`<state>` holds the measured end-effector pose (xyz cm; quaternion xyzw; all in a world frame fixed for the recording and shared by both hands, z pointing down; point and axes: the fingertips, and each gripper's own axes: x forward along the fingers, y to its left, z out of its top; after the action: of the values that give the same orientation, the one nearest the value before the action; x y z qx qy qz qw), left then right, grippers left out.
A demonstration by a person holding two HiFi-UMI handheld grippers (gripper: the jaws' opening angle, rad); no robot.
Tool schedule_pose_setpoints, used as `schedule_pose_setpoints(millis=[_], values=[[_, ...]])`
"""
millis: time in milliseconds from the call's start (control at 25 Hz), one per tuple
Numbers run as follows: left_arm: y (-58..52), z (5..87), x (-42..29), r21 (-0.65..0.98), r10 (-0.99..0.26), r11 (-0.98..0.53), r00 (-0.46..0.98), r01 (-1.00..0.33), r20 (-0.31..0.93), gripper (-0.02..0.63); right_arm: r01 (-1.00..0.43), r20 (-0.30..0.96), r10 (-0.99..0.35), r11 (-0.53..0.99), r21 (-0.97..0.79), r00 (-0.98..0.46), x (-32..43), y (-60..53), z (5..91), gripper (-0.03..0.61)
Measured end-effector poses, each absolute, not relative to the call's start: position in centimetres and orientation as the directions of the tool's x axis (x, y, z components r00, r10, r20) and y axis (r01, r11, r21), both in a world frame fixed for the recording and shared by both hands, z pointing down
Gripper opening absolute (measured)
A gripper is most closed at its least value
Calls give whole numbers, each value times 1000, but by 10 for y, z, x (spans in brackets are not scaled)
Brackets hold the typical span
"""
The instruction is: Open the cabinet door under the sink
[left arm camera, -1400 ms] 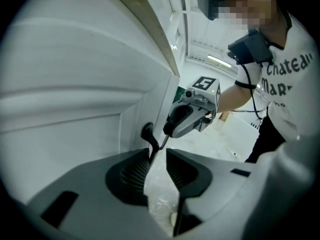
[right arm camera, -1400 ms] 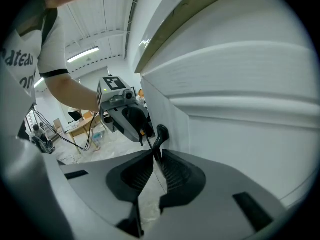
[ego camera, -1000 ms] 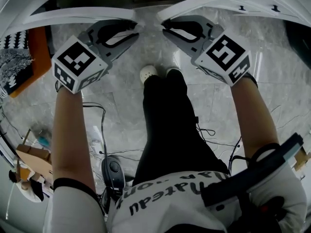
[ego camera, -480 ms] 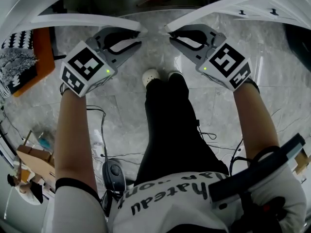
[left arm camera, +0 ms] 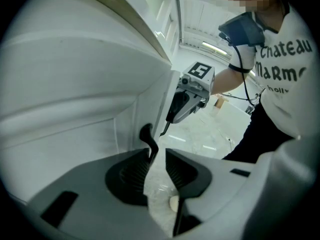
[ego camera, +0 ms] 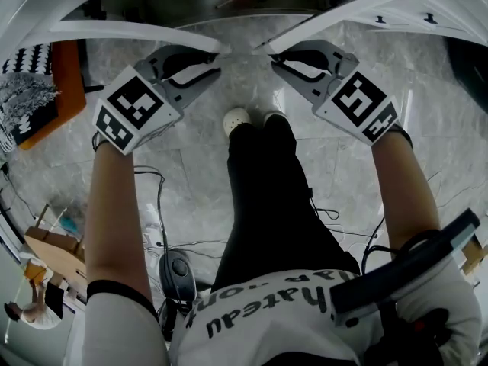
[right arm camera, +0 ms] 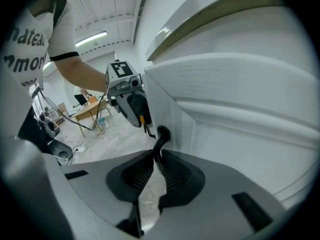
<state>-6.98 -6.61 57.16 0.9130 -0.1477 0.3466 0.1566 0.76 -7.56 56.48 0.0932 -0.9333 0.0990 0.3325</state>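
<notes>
Grey marbled floor (ego camera: 191,128) fills the head view, with cables trailing over it and the person's pale shoe (ego camera: 234,117) in the middle. Both doors under the sink stand swung out towards the person: the left cabinet door (ego camera: 130,30) and the right cabinet door (ego camera: 343,6), with the dark inside of the cabinet showing between them at the top. The left hand-held gripper (ego camera: 213,59) sits at the free edge of the left door, and the right hand-held gripper (ego camera: 268,56) at the free edge of the right one.

From the left gripper view, a black curved left handle (left arm camera: 147,136) on the white door lies against one jaw. The other jaw stands off it with floor showing in the gap, so this hand-held gripper is released, hooked rather than pinching.

From the right gripper view, the jaw tips come together on the stem of the black right handle (right arm camera: 161,136), so this hand-held gripper is grasping the handle. The white panel runs off to the right of it.
</notes>
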Motion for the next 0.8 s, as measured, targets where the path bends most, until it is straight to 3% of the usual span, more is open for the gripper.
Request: schedule_pose_setpoints(millis=[800], values=[[-33, 575, -83, 164, -104, -930, 664, -328, 740, 78, -153, 693, -42, 983, -100, -719, 37, -45, 569, 51]])
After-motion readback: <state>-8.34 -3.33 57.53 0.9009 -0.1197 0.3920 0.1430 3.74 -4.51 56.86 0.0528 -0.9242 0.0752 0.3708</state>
